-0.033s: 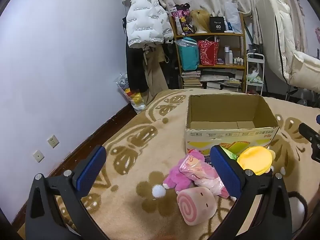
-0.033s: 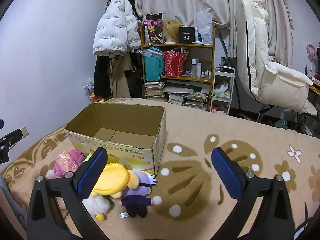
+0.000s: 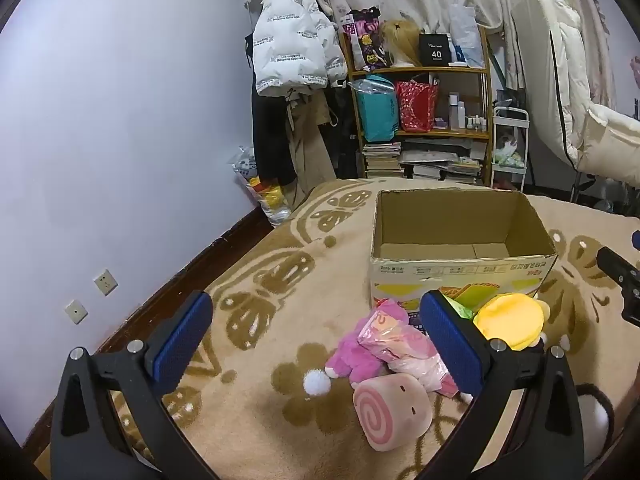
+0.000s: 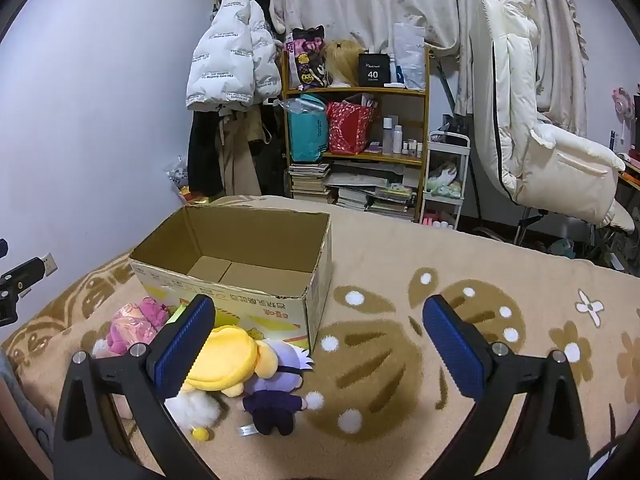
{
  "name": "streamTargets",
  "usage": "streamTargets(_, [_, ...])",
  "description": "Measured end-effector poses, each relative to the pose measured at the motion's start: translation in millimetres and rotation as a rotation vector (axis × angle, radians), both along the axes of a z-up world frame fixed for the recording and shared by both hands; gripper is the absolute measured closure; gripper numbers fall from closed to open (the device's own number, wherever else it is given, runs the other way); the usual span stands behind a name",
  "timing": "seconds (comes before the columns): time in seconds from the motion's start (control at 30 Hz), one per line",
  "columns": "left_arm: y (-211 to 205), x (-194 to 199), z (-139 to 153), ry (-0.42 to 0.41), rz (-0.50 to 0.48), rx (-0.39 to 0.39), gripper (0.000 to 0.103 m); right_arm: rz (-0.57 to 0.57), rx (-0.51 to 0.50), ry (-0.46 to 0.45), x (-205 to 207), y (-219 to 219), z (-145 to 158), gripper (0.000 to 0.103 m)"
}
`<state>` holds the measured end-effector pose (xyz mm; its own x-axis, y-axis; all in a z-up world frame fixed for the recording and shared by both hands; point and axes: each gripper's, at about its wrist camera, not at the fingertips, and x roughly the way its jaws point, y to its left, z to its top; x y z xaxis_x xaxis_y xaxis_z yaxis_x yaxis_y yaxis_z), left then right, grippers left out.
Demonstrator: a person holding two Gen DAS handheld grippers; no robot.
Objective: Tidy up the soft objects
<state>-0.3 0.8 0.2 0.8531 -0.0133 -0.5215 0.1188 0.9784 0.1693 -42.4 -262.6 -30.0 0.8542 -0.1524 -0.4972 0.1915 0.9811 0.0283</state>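
Ahead of both wide-open, empty tools (image 3: 316,340) (image 4: 316,340), plush toys (image 3: 384,344) lie against the box (image 3: 460,272).

Ahead and to the left of both grippers stands a plain pale wall (image 3: 120,128), lilac in the light, with two sockets (image 3: 91,297) low down above a dark skirting board (image 3: 192,268). Below and ahead spreads a beige blanket (image 4: 400,264) with brown flower and butterfly patterns. Straight ahead, beyond it, a wooden shelf (image 4: 358,136) holds bags, bottles and stacked books. Left of the shelf hang coats, a white puffer jacket (image 4: 230,64) on top. Cream curtains (image 4: 360,4) cover the far wall behind. To the right a cream padded chair (image 4: 532,140) leans back, with a small white trolley (image 4: 448,176) between it and the shelf.
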Motion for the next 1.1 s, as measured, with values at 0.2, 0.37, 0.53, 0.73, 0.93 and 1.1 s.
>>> streamTargets(0.2, [-3.0, 4.5, 1.3, 0.003, -0.005, 0.010, 0.000, -0.003, 0.008, 0.001, 0.4, -1.1, -1.4, 0.000])
streamTargets(0.37, [3.5, 2.2, 1.4, 0.003, 0.002, -0.001, 0.000, 0.000, 0.004, -0.009, -1.8, -0.3, 0.2, 0.000])
streamTargets(0.53, [-0.6, 0.6, 0.3, 0.002, 0.004, 0.012, 0.000, -0.003, 0.007, -0.008, 0.0, 0.0, -1.6, 0.000])
streamTargets(0.73, [-1.6, 0.6, -0.8, 0.003, 0.005, 0.010, 0.000, -0.003, 0.010, -0.007, 1.0, 0.1, -2.9, 0.000])
streamTargets(0.93, [-3.5, -1.2, -2.7, 0.000, -0.002, 0.008, 0.000, -0.003, 0.011, -0.006, 1.2, -0.2, -3.6, 0.000])
streamTargets(1.1, [-4.7, -2.3, -3.0, -0.001, -0.001, 0.007, 0.000, -0.003, 0.012, -0.006, 1.3, 0.0, -3.7, 0.000])
